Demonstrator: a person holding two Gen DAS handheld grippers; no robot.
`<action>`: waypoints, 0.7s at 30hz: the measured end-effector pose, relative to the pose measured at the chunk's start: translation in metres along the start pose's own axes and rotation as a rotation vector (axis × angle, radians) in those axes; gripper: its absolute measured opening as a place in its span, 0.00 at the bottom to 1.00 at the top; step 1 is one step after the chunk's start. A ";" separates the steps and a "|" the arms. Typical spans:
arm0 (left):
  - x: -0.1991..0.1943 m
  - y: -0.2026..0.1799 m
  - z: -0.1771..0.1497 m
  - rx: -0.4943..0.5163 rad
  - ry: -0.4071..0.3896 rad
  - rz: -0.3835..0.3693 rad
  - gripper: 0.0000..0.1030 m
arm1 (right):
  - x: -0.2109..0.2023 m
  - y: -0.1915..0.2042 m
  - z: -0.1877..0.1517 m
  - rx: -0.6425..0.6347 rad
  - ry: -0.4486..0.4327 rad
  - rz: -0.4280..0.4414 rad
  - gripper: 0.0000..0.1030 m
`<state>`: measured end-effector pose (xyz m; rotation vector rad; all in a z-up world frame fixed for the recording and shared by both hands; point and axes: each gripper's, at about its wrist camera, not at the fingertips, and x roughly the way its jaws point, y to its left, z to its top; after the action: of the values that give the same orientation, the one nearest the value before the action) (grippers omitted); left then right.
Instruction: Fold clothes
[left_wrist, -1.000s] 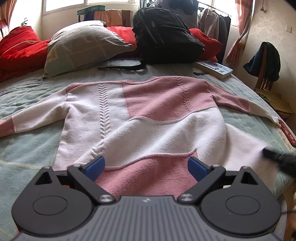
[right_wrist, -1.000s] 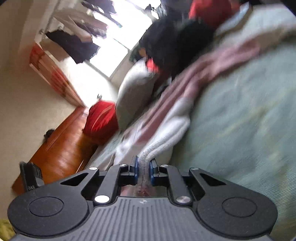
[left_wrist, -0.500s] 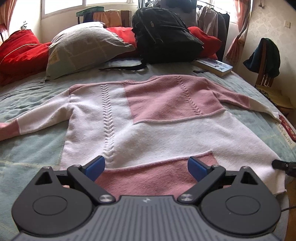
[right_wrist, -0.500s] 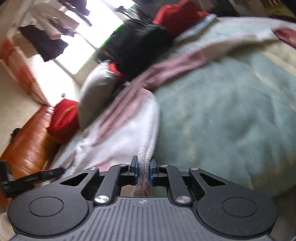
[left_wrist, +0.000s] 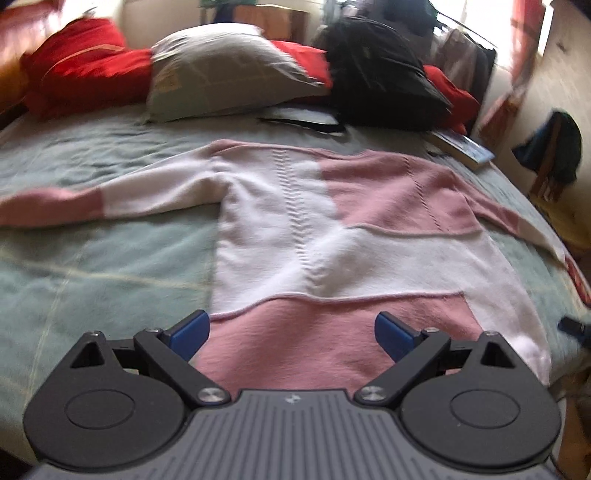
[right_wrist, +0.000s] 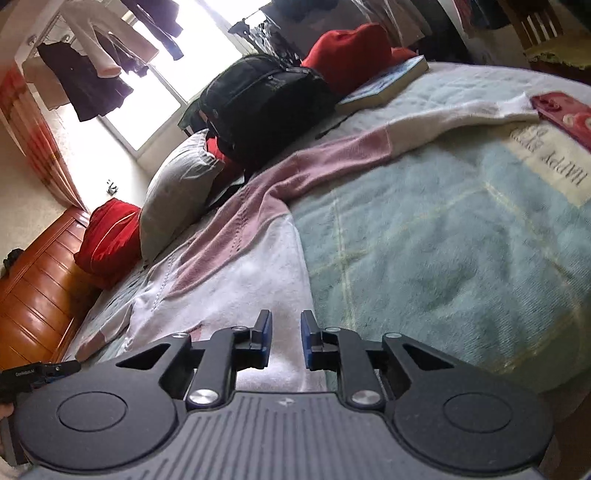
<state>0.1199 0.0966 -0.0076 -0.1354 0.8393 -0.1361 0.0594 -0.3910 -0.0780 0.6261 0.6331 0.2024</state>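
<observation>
While the green bed (left_wrist: 103, 258) carries the pink-and-white sweater (left_wrist: 332, 236) spread flat, my left gripper (left_wrist: 291, 332) hangs spread wide over its near hem; my right gripper (right_wrist: 286, 339) is opening, hem unpinched. Sleeves should probably fold inward first.

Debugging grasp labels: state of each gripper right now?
Left gripper: open wide, holding nothing, over the sweater hem.
Right gripper: jaws opening, narrow gap, pads off the sweater's white edge below them; holding nothing.
</observation>
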 end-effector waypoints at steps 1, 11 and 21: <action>0.000 0.006 0.000 -0.018 0.003 -0.008 0.93 | 0.001 0.001 -0.001 -0.001 0.004 0.001 0.22; 0.037 0.061 0.023 -0.226 0.039 -0.171 0.91 | 0.002 0.021 -0.002 -0.047 0.011 0.040 0.34; 0.091 0.082 0.034 -0.257 0.109 -0.225 0.81 | 0.013 0.023 -0.003 -0.044 0.039 0.029 0.50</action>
<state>0.2113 0.1636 -0.0658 -0.4681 0.9475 -0.2483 0.0678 -0.3663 -0.0723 0.5907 0.6555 0.2557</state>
